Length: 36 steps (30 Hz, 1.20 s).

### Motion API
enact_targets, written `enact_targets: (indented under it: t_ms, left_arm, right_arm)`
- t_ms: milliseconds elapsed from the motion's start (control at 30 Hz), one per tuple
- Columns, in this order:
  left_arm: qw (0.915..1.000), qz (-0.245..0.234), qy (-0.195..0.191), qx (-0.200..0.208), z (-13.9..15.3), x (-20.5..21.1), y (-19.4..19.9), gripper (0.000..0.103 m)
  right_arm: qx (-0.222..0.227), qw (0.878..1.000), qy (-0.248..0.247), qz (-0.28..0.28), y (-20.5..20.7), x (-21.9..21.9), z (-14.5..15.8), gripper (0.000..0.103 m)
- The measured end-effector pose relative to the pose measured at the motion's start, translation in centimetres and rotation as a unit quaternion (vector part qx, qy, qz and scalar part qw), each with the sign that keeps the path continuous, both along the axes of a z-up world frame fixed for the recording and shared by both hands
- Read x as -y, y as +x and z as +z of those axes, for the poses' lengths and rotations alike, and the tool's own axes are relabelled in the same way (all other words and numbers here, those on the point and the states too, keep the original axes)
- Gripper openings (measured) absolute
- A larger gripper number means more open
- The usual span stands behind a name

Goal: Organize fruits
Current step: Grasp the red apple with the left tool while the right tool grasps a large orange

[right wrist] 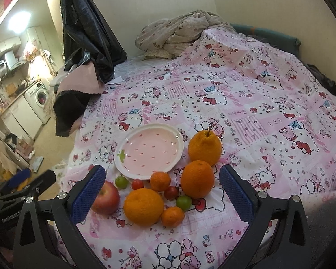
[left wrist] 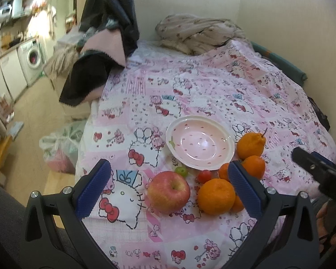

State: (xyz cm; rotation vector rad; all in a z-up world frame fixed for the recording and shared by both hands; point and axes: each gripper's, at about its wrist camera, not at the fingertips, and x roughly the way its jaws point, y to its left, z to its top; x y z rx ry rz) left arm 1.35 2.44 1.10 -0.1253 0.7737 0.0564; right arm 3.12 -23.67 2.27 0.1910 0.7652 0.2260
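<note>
Left hand-held gripper (left wrist: 168,188) hovers released, jaws wide, above the apple (left wrist: 169,192) on the bed (right wrist: 246,103). Centre, empty pink plate (right wrist: 149,150), oranges (right wrist: 143,206) clustered just beside. Right hand-held gripper (right wrist: 162,195) hangs released too.

Each black tool (left wrist: 168,192) carries blue ridged pads (right wrist: 89,195) and silver screws.

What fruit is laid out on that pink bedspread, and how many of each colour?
Counted in the right wrist view:
Orange fruits: 5, from the stemmed one down to the smallest
Red apple: 1
Small red tomatoes: 2
Small green fruits: 2
Total: 10
All lie on the bedspread; the pink plate holds none.
</note>
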Motion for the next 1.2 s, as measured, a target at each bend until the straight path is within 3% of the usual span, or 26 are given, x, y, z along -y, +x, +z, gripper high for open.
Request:
enact_targets:
  t_ms: [133,267,433,533,600,667,833,933,1000,1200]
  left_arm:
    - [0.9993,0.0,-0.012,-0.035,0.3,-0.8,1.5,0.103]
    - [0.9949,0.01,-0.03,-0.096,-0.7,-2.4,4.7,0.103]
    - [0.9737,-0.006,-0.031,-0.226,-5.9,-3.4,9.0,0.102]
    - [0.9607,-0.011,-0.027,-0.276,-9.0,-2.7,9.9,0.101]
    - [0.9556,-0.025,-0.014,-0.293,-10.2,-1.4,10.0,0.101]
    - [0.9499,-0.056,0.026,-0.306,-11.5,0.7,10.0,0.101]
    - [0.9241,-0.117,0.104,-0.349,-14.1,4.2,10.3,0.102]
    - [0.9138,-0.122,0.136,-0.363,-15.5,4.7,10.6,0.101]
    - [0.9105,-0.123,0.144,-0.367,-16.1,4.8,10.9,0.101]
    - [0.9071,-0.144,0.138,-0.371,-16.9,5.6,11.2,0.081]
  right_arm:
    - [-0.037,0.999,0.024,0.004,1.9,1.2,0.3,0.103]
    - [-0.085,0.996,0.033,0.022,4.6,2.2,-0.2,0.103]
    - [-0.142,0.988,0.061,0.009,6.7,3.6,-2.7,0.103]
    - [-0.166,0.984,0.066,-0.004,7.0,4.1,-4.9,0.103]
    - [-0.189,0.98,0.059,-0.015,7.1,4.3,-6.2,0.103]
    - [-0.196,0.979,0.058,-0.019,7.3,4.4,-6.7,0.103]
    - [-0.197,0.979,0.052,-0.024,7.5,4.6,-6.9,0.103]
    - [-0.199,0.978,0.059,-0.024,7.5,4.7,-7.0,0.103]
    - [-0.198,0.978,0.059,-0.026,7.6,4.8,-7.0,0.103]
    - [-0.204,0.977,0.053,-0.03,7.6,4.9,-7.3,0.103]
